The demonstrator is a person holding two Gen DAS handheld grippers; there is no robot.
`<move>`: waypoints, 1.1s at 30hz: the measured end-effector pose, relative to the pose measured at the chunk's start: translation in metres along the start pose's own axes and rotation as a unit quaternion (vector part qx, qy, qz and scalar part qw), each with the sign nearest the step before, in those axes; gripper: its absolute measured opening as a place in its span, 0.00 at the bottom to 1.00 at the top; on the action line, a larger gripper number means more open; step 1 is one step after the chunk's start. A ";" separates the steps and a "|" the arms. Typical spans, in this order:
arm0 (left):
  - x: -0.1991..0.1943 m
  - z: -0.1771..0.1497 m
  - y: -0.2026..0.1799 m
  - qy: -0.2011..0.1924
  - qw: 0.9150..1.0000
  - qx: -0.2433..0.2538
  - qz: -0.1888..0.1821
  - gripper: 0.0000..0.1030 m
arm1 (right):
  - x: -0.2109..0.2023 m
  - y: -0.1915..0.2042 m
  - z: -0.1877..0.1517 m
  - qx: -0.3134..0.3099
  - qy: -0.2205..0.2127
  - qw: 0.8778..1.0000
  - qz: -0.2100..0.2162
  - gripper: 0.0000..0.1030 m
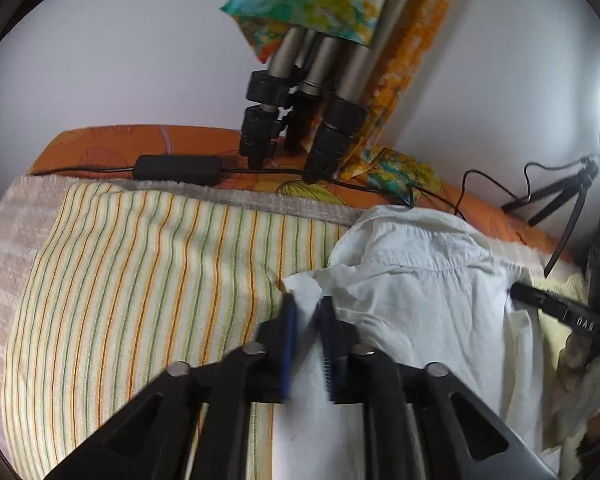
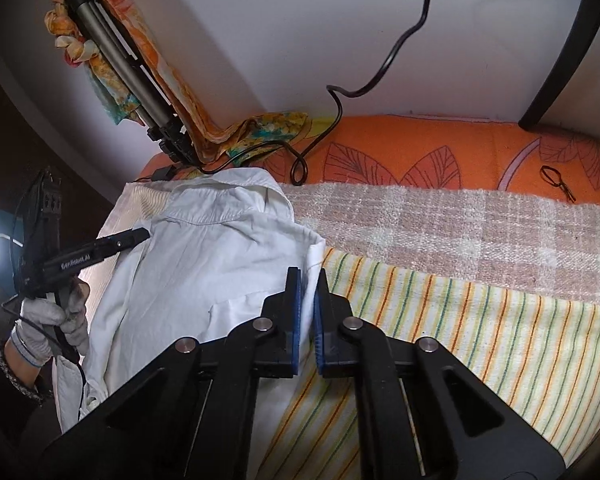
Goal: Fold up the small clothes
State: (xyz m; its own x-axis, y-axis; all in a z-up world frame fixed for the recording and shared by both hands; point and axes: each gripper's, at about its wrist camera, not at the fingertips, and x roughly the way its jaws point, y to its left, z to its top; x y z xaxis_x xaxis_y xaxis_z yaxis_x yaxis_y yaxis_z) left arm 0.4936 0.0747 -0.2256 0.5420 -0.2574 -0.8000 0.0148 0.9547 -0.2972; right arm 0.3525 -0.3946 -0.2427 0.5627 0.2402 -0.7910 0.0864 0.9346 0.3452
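1. Left wrist view: my left gripper (image 1: 308,316) sits at lower centre with its jaws narrow, and a fold of the white cotton collared shirt (image 1: 420,288) fills the gap. The shirt lies at centre right on the yellow striped woven cloth (image 1: 140,280).
2. Risk: the bite looks shallow. I judge that a quick lift could pull the fabric free.
3. Right wrist view: my right gripper (image 2: 309,296) stands at lower centre, jaws narrow, with the shirt's edge running between the tips. I cannot tell whether it is pinched.
4. Risk: the striped cloth lies directly beneath. A low closure could catch it and drag it along.
5. Risk: the black power cable (image 2: 389,62) loops near the collar at upper centre. A fold carried that way could snag it.
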 end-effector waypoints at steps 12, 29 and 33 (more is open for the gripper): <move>-0.049 0.003 -0.007 -0.027 0.999 0.000 -0.044 0.00 | -0.052 0.027 0.010 -0.019 -0.052 0.998 0.027 0.04; -0.168 -0.047 -0.020 -0.099 0.990 0.017 -0.095 0.00 | -0.152 0.097 -0.026 -0.080 -0.094 0.992 0.040 0.04; -0.198 -0.083 -0.024 -0.111 0.989 0.036 -0.092 0.00 | -0.178 0.112 -0.061 -0.089 -0.097 0.991 0.041 0.04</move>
State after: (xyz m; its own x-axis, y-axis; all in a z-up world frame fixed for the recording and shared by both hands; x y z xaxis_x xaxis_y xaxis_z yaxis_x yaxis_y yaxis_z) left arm 0.3159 0.0902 -0.1036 0.6958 -0.3963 -0.5990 0.1857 0.9049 -0.3830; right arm 0.2119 -0.3166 -0.0942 0.7102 0.2785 -0.6466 -0.1023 0.9495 0.2966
